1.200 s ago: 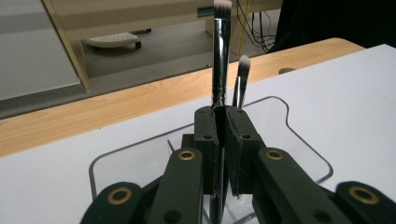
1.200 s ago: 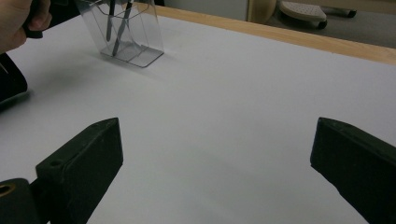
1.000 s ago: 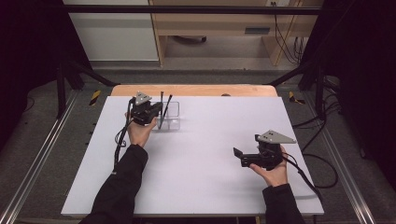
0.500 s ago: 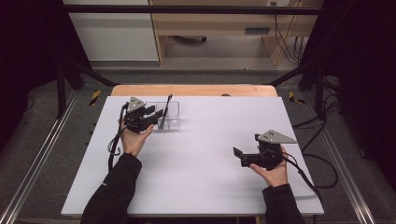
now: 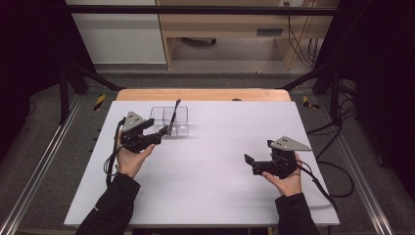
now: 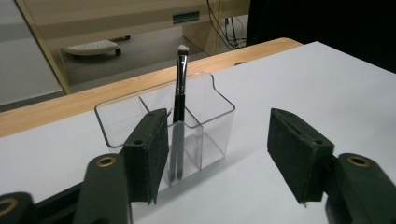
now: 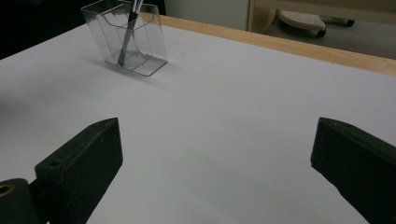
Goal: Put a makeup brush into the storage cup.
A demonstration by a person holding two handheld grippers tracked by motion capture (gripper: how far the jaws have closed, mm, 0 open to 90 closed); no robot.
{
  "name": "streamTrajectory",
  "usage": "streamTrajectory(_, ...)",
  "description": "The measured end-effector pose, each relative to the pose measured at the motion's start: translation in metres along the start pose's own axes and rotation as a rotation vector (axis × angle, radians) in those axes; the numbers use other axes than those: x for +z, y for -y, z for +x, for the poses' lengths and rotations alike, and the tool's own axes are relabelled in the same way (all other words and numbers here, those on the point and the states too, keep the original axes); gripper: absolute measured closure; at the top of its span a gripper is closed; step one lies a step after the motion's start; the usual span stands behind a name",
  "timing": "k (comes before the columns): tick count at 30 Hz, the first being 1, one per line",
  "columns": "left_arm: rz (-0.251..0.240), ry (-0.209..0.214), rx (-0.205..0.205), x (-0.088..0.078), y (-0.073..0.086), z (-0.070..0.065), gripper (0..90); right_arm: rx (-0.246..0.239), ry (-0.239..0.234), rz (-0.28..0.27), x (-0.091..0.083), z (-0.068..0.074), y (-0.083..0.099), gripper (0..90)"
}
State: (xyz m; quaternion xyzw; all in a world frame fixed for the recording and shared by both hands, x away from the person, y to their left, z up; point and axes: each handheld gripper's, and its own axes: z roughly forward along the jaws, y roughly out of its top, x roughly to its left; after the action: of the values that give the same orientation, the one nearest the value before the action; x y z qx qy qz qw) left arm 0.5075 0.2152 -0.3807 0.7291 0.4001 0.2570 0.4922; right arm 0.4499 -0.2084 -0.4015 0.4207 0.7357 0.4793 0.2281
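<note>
Left gripper [image 5: 157, 137] drew back — fingers opening, empty — brush [image 6: 180, 88] in organizer [image 6: 212, 116].

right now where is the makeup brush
The makeup brush stands bristles up, slightly tilted, in the clear organizer at the far left of the white table, just beyond the open left gripper.

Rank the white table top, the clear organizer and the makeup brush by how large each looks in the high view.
1. white table top, by far the largest.
2. clear organizer, a small divided box near the far edge.
3. makeup brush, a thin stick standing in the organizer; it reaches above the rim but covers the least area.
</note>
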Motion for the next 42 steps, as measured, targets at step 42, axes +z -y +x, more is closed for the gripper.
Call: streamTrajectory(42,0.043,0.011,-0.027,-0.053,0.063,-0.005,7.7,0.005,0.009,-0.014,-0.008,-0.003,0.001,2.6)
